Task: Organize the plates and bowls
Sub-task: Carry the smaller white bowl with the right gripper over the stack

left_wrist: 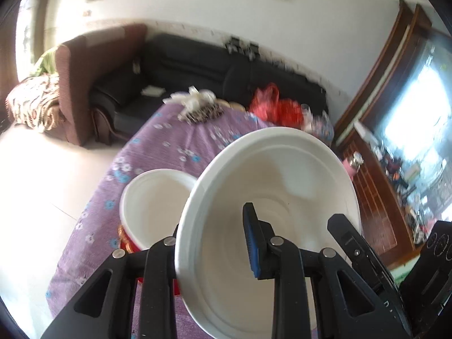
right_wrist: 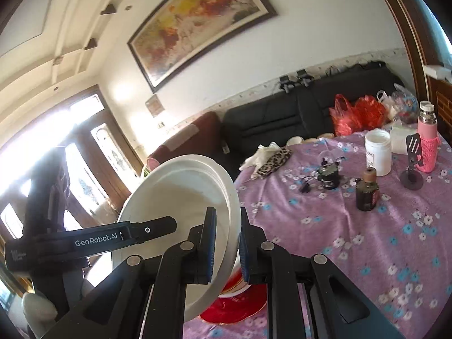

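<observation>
On my left wrist camera, a smaller white bowl with a red outside (left_wrist: 154, 209) sits on the purple flowered counter (left_wrist: 158, 147) at the left. Just right of it, overlapping its rim, the large white bowl (left_wrist: 271, 214) fills the middle of the view, tilted up off the counter. My left gripper (left_wrist: 212, 243) is clamped onto that bowl's near rim: one blue-padded finger (left_wrist: 252, 243) lies inside the bowl, and the other is hidden behind the wall on the outside. At the far right edge I see the black body of the other gripper reaching in.

On my right wrist camera, the other gripper's black arm with white lettering crosses the left of the frame, its tip inside the large white bowl (right_wrist: 180, 197). My right gripper (right_wrist: 227, 244) pinches the right side of that bowl's rim, with one padded finger (right_wrist: 209, 243) inside and one against the outer wall, so both grippers hold the same bowl. Below it a red dish (right_wrist: 234, 305) rests on the counter (right_wrist: 367, 240). Further right stand a small black gadget (right_wrist: 327, 175), a dark brown bottle (right_wrist: 367, 189), a white jar (right_wrist: 378, 151), a black phone stand (right_wrist: 413, 163) and a pink flask (right_wrist: 428, 141). A red plastic bag (right_wrist: 357, 114) lies at the far edge, before the black sofa (right_wrist: 282, 118).
</observation>
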{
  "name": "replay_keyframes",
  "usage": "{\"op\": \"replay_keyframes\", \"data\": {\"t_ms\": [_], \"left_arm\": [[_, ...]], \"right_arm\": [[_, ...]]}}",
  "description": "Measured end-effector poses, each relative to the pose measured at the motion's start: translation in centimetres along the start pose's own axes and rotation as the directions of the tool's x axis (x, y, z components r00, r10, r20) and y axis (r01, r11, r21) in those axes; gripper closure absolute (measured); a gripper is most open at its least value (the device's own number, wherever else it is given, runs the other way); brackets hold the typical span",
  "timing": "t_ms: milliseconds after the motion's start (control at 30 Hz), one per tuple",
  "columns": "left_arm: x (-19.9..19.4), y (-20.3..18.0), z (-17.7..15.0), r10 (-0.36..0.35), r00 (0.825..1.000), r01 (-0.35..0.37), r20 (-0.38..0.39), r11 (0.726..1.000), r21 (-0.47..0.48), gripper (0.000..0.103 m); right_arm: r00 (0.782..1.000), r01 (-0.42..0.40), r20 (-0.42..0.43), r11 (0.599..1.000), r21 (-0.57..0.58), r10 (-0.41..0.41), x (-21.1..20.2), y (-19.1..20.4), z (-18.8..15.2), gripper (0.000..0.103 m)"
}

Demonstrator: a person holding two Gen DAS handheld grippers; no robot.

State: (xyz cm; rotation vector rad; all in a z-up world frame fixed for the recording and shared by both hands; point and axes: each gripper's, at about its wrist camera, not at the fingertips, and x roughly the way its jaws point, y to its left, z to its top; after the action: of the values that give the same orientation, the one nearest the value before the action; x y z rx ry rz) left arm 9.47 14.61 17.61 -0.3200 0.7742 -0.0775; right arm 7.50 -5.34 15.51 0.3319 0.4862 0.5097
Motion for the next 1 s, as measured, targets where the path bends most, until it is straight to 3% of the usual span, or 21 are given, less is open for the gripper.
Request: {"op": "replay_keyframes", "data": {"t_ms": [200,333,700,1000], "left_arm": [[-3.0,3.1,-4.8,0.047,0.982,-0.031,0.181,0.995,-0.093,0.077],[-3.5,4.6,-6.1,0.105,0.965,-0.07,0.241,0.987,-0.147,0.076],[0.4,6.3,-4.1,0.205,0.956,-0.18,0.211,0.975,-0.128,0.075],[4.5,8.4,-1.2,0.229,0.961,-0.209,0.155,0.968,-0.14,0.075]], "right_arm": [[1.0,0.025,0.018,0.996,-0.085,-0.023,-0.2,3.3,-3.1,0.087],[1.0,0.027,-0.008,0.997,-0.067,-0.028,1.0,4.0,-4.5,0.087],[0.994,0.08,-0.077,0.997,-0.02,-0.081,6.8,3.3,-4.3,0.087],[0.988,0.088,-0.127,0.996,-0.011,-0.088,11.6,2.5,-3.1,0.087]]}}
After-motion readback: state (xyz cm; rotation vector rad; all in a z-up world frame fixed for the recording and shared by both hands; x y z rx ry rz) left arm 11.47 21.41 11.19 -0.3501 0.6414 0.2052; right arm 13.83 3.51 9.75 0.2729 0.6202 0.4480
